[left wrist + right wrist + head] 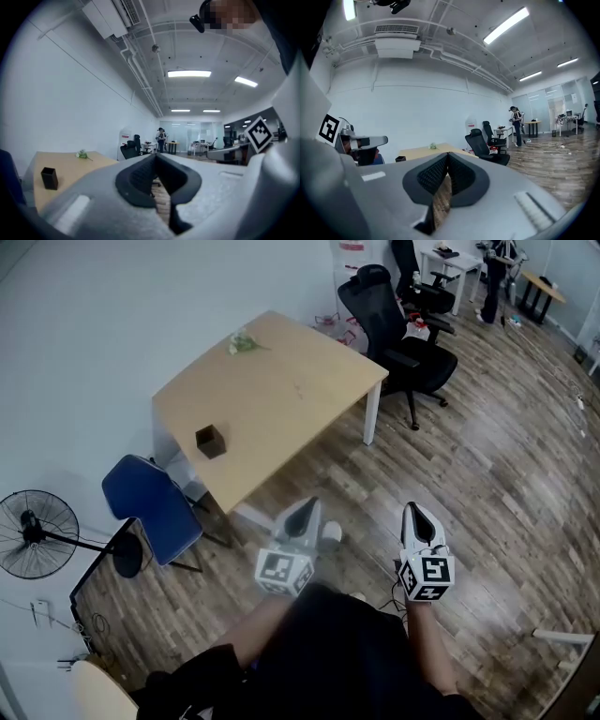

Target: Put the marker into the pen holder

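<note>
A small dark square pen holder (210, 441) stands on the wooden table (281, 399) near its left edge; it also shows in the left gripper view as the pen holder (49, 178) and far off in the right gripper view as the pen holder (400, 159). No marker is visible in any view. My left gripper (306, 512) is shut and empty, held over the floor in front of the table. My right gripper (418, 515) is shut and empty too, to its right. Both are a good way short of the table.
A small green and white sprig (241, 343) lies at the table's far corner. A blue chair (150, 505) and a floor fan (37, 533) stand left of the table, a black office chair (398, 329) to its right. A person (516, 124) stands far back.
</note>
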Motion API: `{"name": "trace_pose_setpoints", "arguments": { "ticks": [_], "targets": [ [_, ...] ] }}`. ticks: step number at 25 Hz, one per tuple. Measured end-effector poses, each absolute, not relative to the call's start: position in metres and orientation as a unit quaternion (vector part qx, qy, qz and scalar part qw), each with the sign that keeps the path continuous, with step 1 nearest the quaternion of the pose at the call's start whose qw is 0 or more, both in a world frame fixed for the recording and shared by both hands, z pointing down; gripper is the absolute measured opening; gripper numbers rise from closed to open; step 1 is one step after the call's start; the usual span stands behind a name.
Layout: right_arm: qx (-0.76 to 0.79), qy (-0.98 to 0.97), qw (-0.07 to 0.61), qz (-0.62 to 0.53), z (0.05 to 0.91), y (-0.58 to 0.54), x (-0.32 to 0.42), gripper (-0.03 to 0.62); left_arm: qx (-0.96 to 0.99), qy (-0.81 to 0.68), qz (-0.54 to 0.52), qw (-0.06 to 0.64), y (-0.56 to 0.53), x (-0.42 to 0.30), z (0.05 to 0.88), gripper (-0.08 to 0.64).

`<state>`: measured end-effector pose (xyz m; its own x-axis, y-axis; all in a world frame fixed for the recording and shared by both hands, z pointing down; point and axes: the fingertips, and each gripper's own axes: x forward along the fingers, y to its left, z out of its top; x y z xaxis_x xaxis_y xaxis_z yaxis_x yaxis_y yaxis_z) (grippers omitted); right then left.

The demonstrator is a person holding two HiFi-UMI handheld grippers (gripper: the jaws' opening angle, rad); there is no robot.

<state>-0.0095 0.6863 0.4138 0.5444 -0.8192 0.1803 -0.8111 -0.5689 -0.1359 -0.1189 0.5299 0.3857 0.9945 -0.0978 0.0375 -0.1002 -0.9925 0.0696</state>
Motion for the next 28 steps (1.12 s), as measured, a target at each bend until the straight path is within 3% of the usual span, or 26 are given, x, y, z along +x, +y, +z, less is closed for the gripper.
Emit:
{"name": "trace_pose_setpoints", "arguments": {
  "ticks": [12,18,28],
  "targets": [
    [-0.880,0.460,-0.008,-0.113,0.426,0.613,0.076,0.003,0.997,-0.037,0.031,0.064,0.462,-0.020,0.415,0.003],
    [-0.872,0.470,-0.026,-0.134,0.446,0.527,0.148,0.003,0.998,-0.030,0.028,0.047,0.390,0.050,0.437,0.003],
    [-0.853,0.494,-0.073,-0.154,0.453,0.387,0.231,0.003,0.995,-0.045,0.036,0.085,0.247,0.134,0.453,0.003]
  ]
}}
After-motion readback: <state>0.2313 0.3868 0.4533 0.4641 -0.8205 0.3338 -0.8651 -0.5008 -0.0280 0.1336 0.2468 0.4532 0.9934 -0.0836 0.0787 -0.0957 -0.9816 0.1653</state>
